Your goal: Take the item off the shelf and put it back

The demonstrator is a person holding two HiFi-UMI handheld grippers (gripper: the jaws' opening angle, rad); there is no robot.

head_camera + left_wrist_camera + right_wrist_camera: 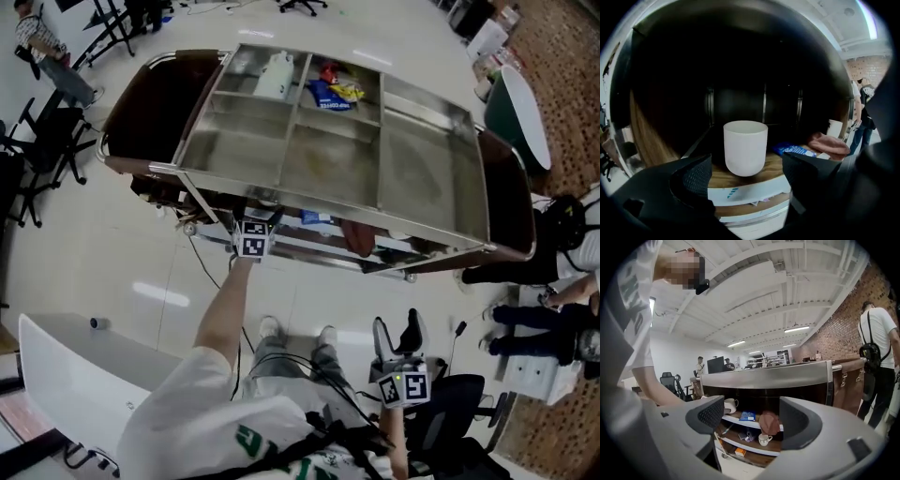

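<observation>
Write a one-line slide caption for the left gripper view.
Open left gripper faces a white cup standing on a wooden shelf, a blue packet and pink cloth to its right.

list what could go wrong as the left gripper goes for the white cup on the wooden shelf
1. The smooth white handleless cup stands free near the front of the wooden shelf. The open left gripper isn't touching it yet, so an off-centre jaw could knock it over.
2. The blue packet and the pinkish cloth lie close on the cup's right, so that jaw might snag or drag them.
</observation>
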